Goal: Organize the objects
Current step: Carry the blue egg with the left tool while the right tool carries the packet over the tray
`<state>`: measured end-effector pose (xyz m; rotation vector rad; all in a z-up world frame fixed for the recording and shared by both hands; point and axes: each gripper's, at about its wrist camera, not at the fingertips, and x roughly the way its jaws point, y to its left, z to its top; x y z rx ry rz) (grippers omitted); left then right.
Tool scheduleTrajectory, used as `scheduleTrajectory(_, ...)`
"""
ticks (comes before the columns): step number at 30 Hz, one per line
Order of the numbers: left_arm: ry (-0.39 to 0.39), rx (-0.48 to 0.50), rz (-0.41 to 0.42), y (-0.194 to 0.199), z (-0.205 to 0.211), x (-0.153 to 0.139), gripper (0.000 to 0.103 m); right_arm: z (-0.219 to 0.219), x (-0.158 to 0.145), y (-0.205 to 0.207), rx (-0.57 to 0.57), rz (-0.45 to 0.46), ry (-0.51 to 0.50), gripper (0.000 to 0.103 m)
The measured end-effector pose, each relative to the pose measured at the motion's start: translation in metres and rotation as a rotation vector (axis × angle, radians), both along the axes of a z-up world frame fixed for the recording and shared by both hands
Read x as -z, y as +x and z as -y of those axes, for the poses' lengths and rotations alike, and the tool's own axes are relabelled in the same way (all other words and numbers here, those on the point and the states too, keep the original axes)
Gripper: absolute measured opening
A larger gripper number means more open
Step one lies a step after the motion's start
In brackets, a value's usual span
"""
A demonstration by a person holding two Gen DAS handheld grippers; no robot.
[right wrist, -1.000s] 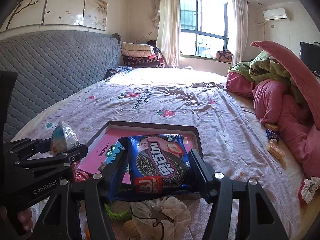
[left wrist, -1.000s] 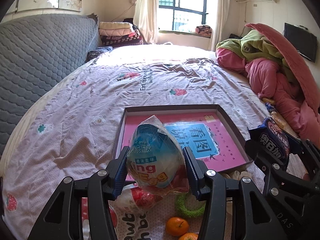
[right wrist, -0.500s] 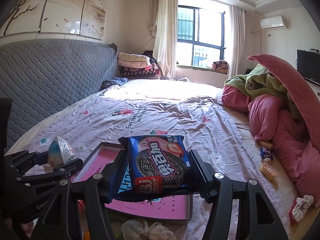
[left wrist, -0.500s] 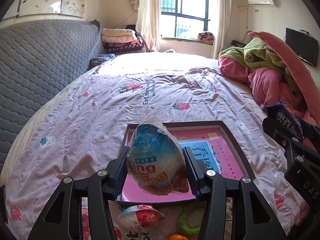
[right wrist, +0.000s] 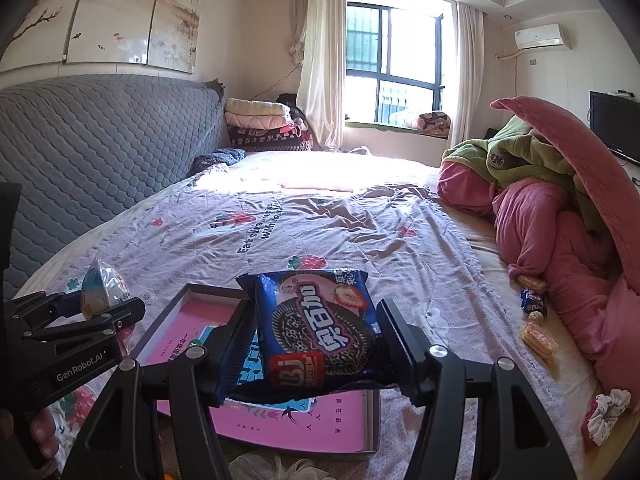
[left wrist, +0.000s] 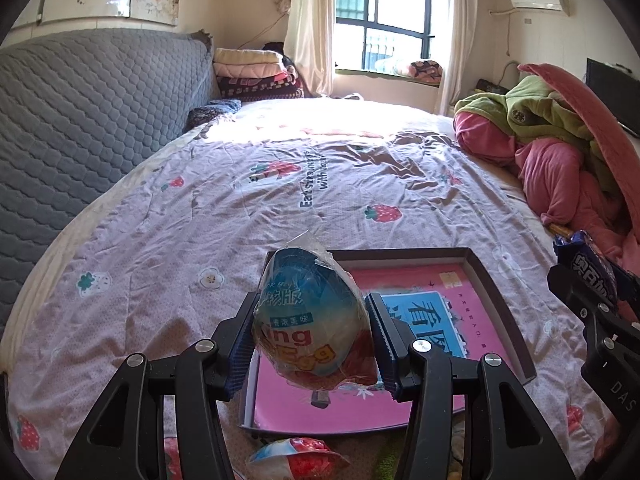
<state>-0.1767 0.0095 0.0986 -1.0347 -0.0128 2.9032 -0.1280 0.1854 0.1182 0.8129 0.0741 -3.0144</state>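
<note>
My left gripper is shut on a blue wrapped toy egg and holds it above the near left part of a shallow brown box with a pink bottom. The egg also shows in the right wrist view. My right gripper is shut on a blue cookie packet, held above the same box. The packet's edge shows at the right of the left wrist view.
A red-and-white wrapped egg lies on the strawberry-print bedspread just before the box. Snack packets and a scrunchie lie at the right. Pink and green bedding is piled at the right. A grey headboard stands left.
Both grippers have risen and drawn back with their loads still held. The box now sits lower and nearer in both views, and the oranges and green ring have left the left view.
</note>
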Motion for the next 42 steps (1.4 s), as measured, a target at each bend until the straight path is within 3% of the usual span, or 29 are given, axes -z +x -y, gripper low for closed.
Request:
scheduleTrajectory(24,-0.028,-0.005,0.137,-0.033,0.002,0.058,0.054,0.004,0.051,-0.039,0.023,0.125,0.054,0.062)
scheduleTrajectory(42,-0.036,-0.035,0.190,-0.050,0.006,0.079,0.054,0.014,0.084,-0.053,0.003,0.217,0.104,0.062)
